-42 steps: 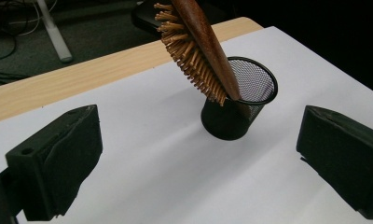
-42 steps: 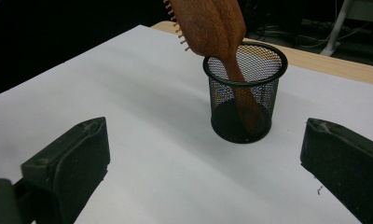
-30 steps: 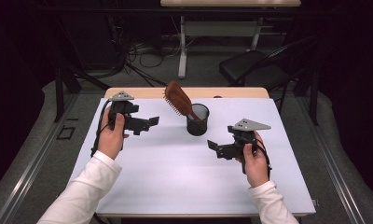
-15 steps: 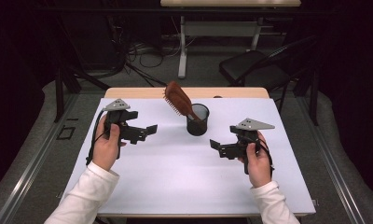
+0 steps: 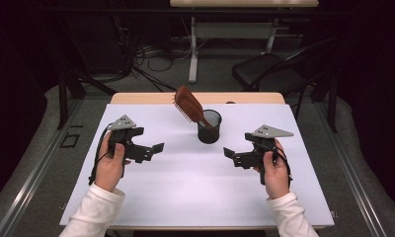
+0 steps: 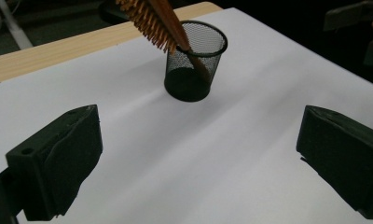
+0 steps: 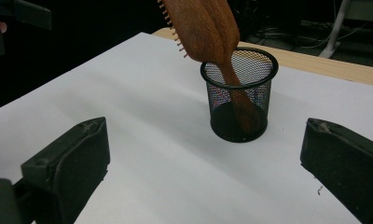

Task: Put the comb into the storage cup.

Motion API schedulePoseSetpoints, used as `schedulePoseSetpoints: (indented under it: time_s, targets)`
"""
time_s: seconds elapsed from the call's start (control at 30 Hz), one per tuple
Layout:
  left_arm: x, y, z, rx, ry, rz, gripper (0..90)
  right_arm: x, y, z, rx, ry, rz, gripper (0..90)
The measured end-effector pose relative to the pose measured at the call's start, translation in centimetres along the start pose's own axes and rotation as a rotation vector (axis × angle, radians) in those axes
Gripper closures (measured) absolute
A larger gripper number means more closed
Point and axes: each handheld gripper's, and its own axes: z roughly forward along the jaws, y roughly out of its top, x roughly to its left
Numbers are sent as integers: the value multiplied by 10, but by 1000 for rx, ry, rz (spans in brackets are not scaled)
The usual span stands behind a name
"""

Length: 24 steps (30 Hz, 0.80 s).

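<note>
Brush [image 5: 188, 104] leans handle-down in the cup [image 5: 209, 127]; stiff, light, top-heavy; grip its head; left gripper [image 5: 156, 147] and right gripper [image 5: 228, 152], flanking the cup, jaws spread.

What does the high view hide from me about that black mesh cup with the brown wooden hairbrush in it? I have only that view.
Observer: In the right gripper view, the brown wooden hairbrush has its handle end down on the floor of the black mesh cup, seen through the mesh.
Operator: Which way do the bristles face?
Observer: In the left gripper view they point down and toward the left gripper; the right gripper view shows the smooth back.
Operator: Are the jaws open?
Observer: Yes. The left gripper's jaws stand wide apart with nothing between them, and so do those of the right gripper.
</note>
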Motion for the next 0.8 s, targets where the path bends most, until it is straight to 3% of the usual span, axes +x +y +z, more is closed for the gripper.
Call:
schedulePoseSetpoints:
  time_s: [0.43,0.8]
  targets:
    - [3,-25,0,-32,-14,-29,5,-1,0,-2,-9,-1,-2,11]
    - [5,-42,1,-30,-9,-33,5,-1,1,1,1,-7,-2,11]
